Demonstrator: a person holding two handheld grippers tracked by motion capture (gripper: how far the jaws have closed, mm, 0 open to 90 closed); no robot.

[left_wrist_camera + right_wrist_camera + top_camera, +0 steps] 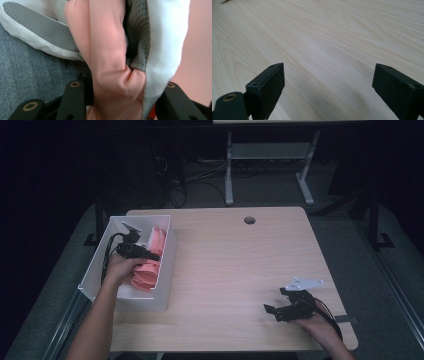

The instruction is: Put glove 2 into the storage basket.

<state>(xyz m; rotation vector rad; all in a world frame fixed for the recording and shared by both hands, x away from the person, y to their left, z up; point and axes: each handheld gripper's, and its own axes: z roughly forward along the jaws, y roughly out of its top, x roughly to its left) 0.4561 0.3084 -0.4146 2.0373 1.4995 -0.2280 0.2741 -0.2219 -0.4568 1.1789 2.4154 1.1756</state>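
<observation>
Pink cloth point(110, 65) bunched between jaws of left claw point(120, 100), white and grey waffle-weave cloth point(150, 45) pressed beside it at 3 o'clock; jaws half-closed, gripping the fold. Left claw point(142, 252) sits inside white bin point(165, 285) at surface's 9 o'clock edge. Right claw point(281, 309) wide, holding nothing, hovers over bare wooden surface point(235, 265) at 4 o'clock.

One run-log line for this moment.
left tongs: in white bin, pink cloth between jaws | right tongs: open, nothing held, over table
</observation>
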